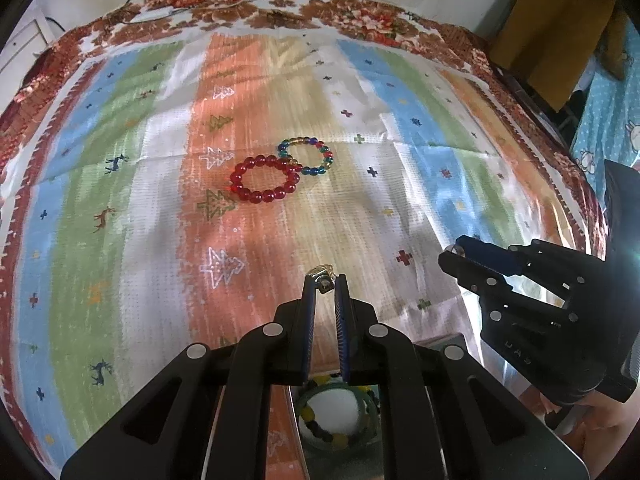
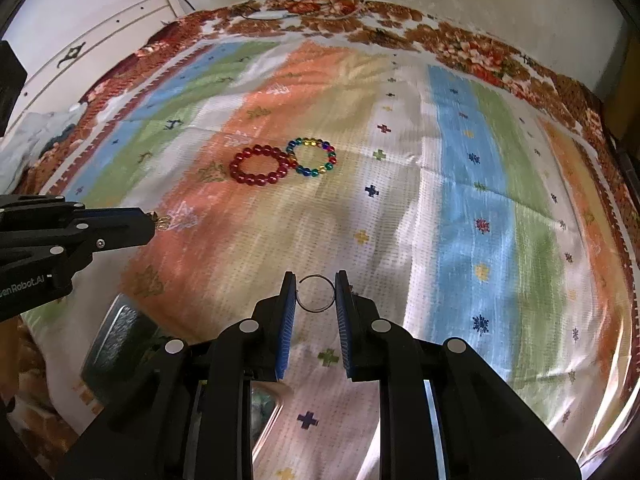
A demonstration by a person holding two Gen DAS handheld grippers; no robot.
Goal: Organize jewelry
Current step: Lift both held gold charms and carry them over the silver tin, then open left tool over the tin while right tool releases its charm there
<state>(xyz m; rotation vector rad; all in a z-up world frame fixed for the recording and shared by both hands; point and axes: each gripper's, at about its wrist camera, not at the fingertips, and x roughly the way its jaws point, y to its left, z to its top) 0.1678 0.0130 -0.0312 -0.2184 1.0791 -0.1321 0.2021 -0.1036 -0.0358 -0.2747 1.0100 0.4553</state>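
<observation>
Striped cloth (image 1: 120, 200) with tree and deer prints covers the whole work surface, floral border at the far edge, wall behind. Left wrist view: left gripper (image 1: 325, 280) is narrow, jaws closed down on a small gold ring piece (image 1: 322, 276) with a metal bit at the tips, held just above the orange stripe. Far centre on the cloth lie a red bead bracelet (image 1: 264, 178) and a multicolour bead bracelet (image 1: 307, 156), touching or slightly overlapping at one side, untouched. Right gripper (image 1: 452, 256) comes in from the right, something small and shiny at its tip; can't read it well from here. Below the left gripper, near edge, a container (image 1: 340, 416) shows with a green bangle and dark and yellow beads inside, looks like the jewelry box. Right wrist view: right gripper (image 2: 316, 294) is part closed around a thin wire hoop (image 2: 316, 294), hoop sits between the blue pads, touching both by the look of it. Left gripper (image 2: 148, 220) enters from the left with the gold piece (image 2: 162, 222) at its tip. Both bracelets far centre, red (image 2: 260, 165) and multicolour (image 2: 312, 157). A metal tin edge (image 2: 120, 328) shows near left. Step in hand, I'd judge: both small pieces picked, carry to the box. Next move calls for lowering each over the container near edge and opening gently so the light pieces drop in and don't bounce; bracelets remain after that.
</observation>
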